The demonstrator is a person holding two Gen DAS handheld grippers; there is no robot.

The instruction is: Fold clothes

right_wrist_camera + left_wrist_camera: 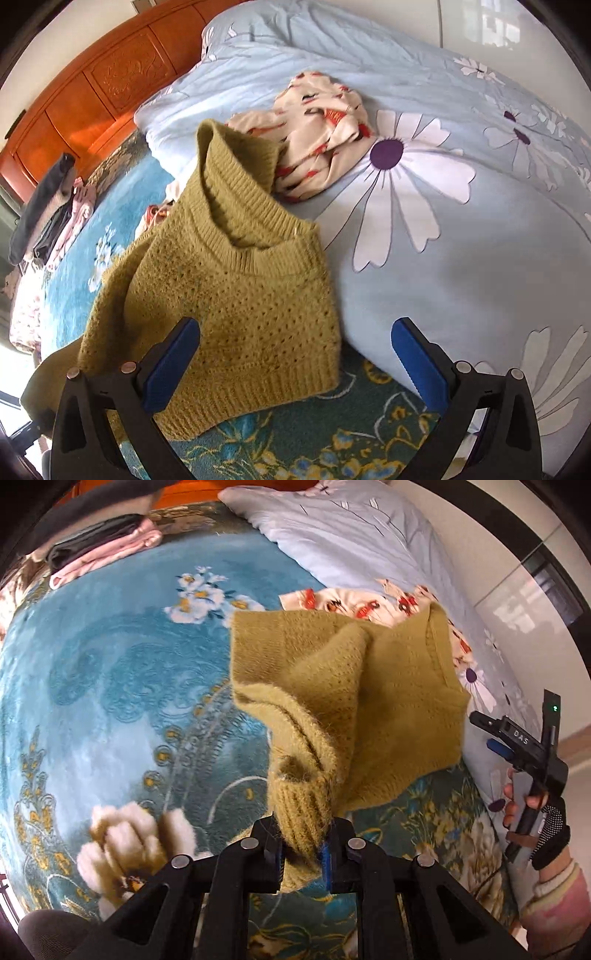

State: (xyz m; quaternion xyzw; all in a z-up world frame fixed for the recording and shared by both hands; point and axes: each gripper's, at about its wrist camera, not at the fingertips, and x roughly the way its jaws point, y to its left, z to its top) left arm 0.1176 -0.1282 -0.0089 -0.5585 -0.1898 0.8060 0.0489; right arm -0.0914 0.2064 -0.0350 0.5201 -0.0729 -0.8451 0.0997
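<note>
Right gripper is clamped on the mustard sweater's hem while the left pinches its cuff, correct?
Not quite. The right gripper is open, its jaws spread wide with nothing between them, as the right wrist view shows. The left gripper does pinch the mustard sweater by its cuff.

Sweater [236, 295] lies on blanket [70, 291], duvet [480, 229] just beside.

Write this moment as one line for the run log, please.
left tool: shut on sweater cuff | right tool: open, holds nothing | mustard sweater: partly lifted over blue blanket
</note>
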